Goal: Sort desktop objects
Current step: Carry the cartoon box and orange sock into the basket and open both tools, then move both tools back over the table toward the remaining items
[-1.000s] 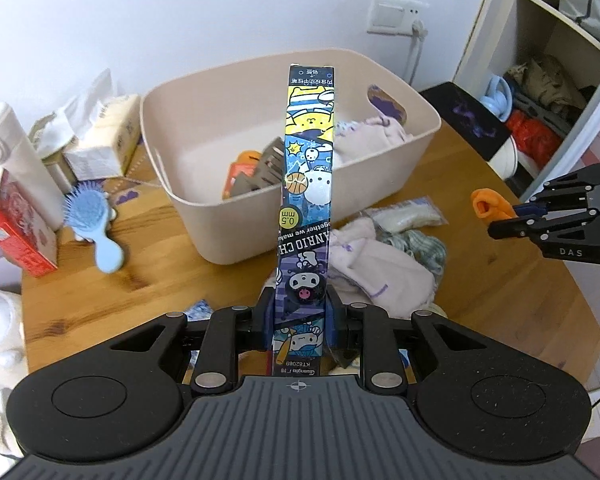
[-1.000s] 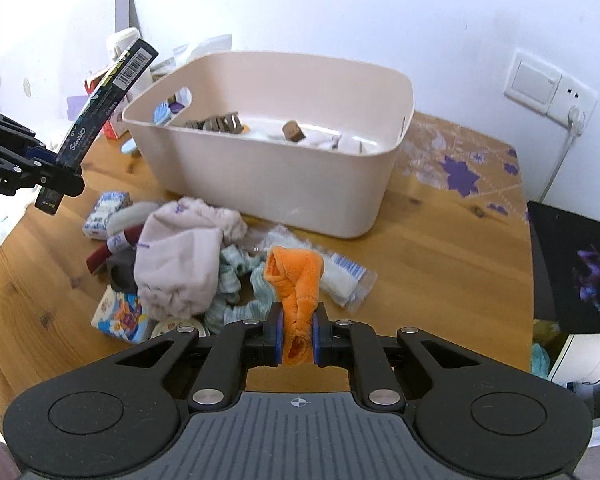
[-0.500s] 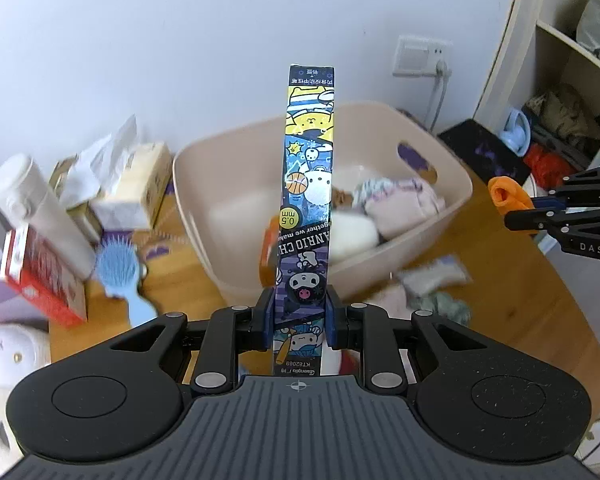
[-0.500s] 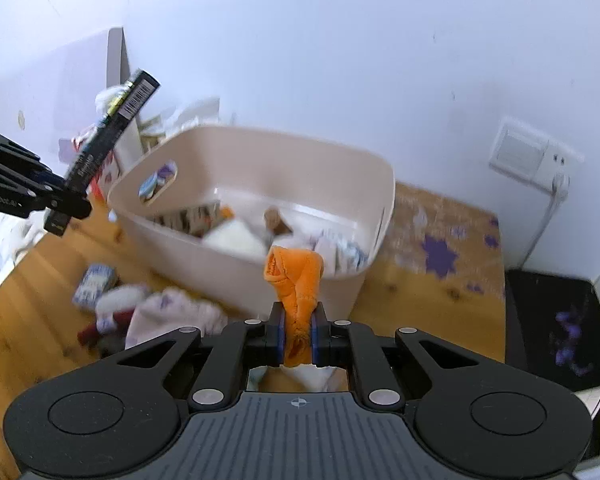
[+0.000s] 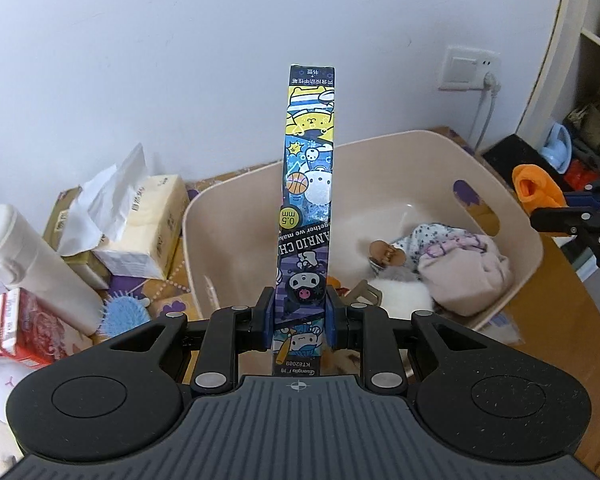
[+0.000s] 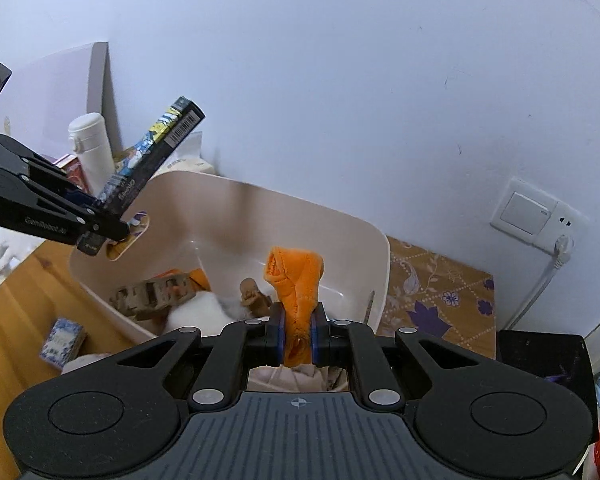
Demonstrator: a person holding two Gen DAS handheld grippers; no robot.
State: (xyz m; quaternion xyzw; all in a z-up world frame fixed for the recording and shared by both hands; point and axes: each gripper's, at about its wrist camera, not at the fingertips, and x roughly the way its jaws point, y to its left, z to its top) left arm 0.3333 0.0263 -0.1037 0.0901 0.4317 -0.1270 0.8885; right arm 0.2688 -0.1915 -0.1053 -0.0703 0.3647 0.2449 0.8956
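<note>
My left gripper (image 5: 299,314) is shut on a long cartoon-printed pen box (image 5: 307,184), held upright above the near rim of the beige bin (image 5: 204,216). It also shows in the right wrist view (image 6: 104,216) with the pen box (image 6: 156,148) over the bin's left end. My right gripper (image 6: 298,332) is shut on an orange cloth (image 6: 296,280), held over the bin (image 6: 376,240). From the left wrist view the orange cloth (image 5: 536,186) hangs at the bin's right rim. Inside the bin lie folded clothes (image 5: 460,268), a hair clip (image 5: 386,254) and other small items.
Left of the bin stand a tissue pack (image 5: 140,220), a white bottle (image 5: 32,264), a blue hairbrush (image 5: 124,314) and a red box (image 5: 24,328). A small blue packet (image 6: 62,340) lies on the wooden table. A wall socket (image 6: 540,216) and shelves (image 5: 592,128) are at right.
Both grippers have risen and moved forward with their loads, from above the clutter on the table to over the bin. The bin's inside now shows from above.
</note>
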